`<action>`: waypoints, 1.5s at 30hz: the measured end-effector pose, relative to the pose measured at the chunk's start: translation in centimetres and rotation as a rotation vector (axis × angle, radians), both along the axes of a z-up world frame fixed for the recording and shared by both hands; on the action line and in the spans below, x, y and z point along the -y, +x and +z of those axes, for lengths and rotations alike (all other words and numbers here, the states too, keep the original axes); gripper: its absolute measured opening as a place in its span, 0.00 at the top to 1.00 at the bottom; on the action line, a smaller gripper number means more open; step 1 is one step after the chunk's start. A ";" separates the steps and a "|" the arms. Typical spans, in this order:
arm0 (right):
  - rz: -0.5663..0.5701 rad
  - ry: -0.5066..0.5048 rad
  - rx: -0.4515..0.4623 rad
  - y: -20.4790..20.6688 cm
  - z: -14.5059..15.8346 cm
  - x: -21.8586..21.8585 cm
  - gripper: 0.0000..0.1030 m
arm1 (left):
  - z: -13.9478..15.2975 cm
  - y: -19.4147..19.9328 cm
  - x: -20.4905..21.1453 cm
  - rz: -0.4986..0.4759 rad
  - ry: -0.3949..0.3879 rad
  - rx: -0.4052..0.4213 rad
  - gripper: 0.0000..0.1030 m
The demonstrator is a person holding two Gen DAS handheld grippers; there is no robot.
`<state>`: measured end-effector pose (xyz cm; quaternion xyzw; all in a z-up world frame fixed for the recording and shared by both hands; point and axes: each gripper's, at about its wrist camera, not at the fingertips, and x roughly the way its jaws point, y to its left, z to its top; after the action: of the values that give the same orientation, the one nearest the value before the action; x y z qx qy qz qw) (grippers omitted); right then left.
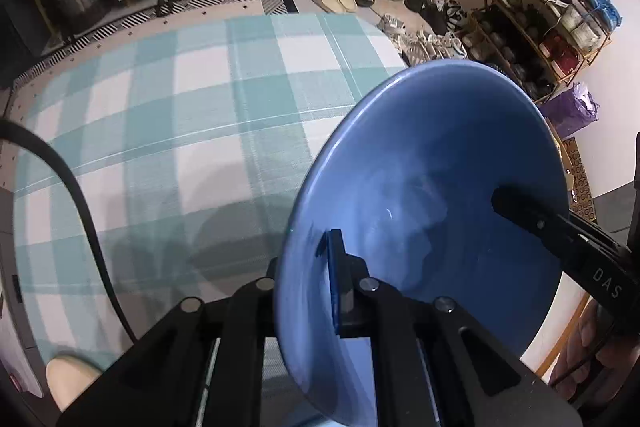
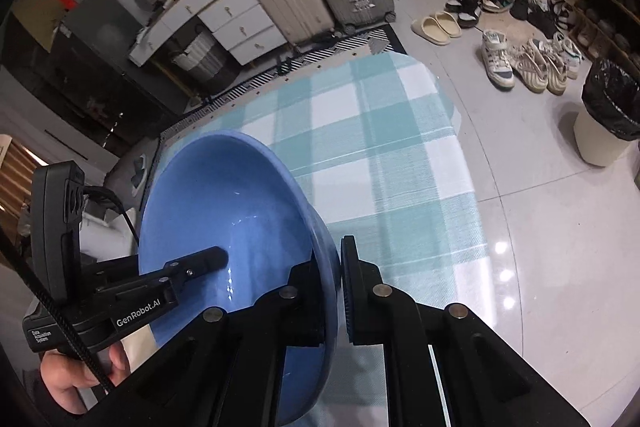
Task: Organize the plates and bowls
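Nearest the left wrist camera, the left hand-held gripper is clenched on the near-left rim of the bowl, one finger inside the wall and one outside, so the thin edge is pinched. From the right, a finger of the right hand-held gripper reaches into the basin, gripping the opposite rim. With both sides held, the blue bowl hangs tilted above the checked worktop, clear of the cloth; sharing the load probably keeps it from swinging. On the right wrist camera, the right hand-held gripper likewise clamps the bowl at its right rim, pads either side of the wall. At left, the left hand-held gripper enters with a finger inside. Beyond lies bare worktop, with no stack or other dishes in view.
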<state>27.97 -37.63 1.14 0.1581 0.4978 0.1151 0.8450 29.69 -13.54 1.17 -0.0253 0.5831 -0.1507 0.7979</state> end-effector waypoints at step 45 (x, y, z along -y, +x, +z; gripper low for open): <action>0.060 -0.018 -0.015 -21.8 -1.5 -7.6 0.93 | -2.3 -20.0 -6.7 0.132 -0.027 0.009 0.90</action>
<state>6.15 -30.04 -0.37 0.1363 0.5096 0.1345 0.8388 9.65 -6.86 -1.15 -0.0737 0.5746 -0.1056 0.8082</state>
